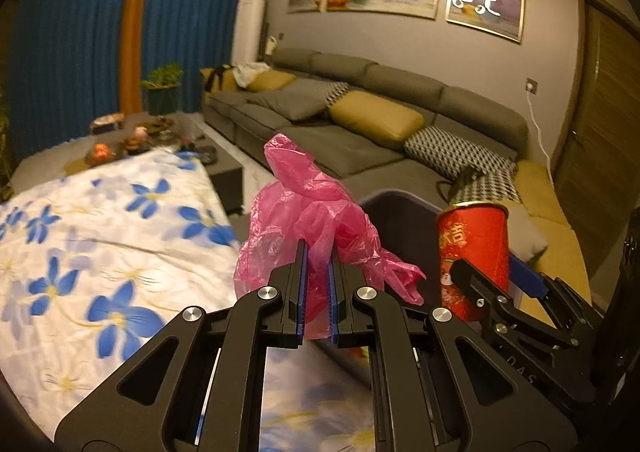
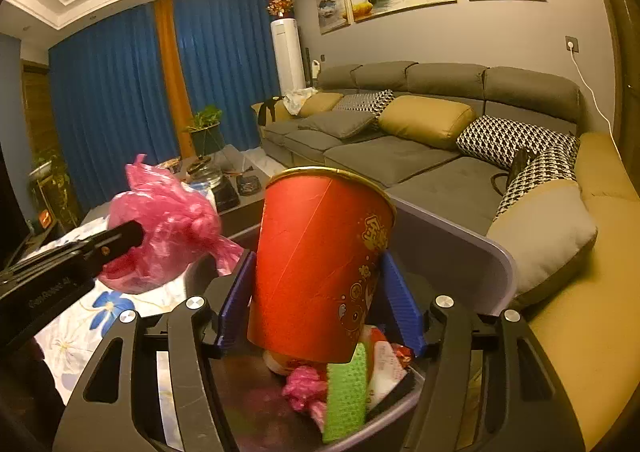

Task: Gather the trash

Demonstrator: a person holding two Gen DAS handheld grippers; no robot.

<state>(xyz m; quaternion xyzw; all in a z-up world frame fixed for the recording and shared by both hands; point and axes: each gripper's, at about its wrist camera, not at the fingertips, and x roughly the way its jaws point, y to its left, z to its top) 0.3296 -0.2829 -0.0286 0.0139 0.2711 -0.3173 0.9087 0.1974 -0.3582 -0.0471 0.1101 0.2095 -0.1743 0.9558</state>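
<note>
red cup's base (image 2: 304, 348) hiding bin trash behind it, bin (image 2: 496, 252) cut by lower edge

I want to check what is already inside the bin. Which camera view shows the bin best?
The right wrist view. It looks down into the bin, showing its rim, wall and trash at the bottom, below the red cup. The left wrist view shows only a dark part of the rim behind the pink bag.
</note>
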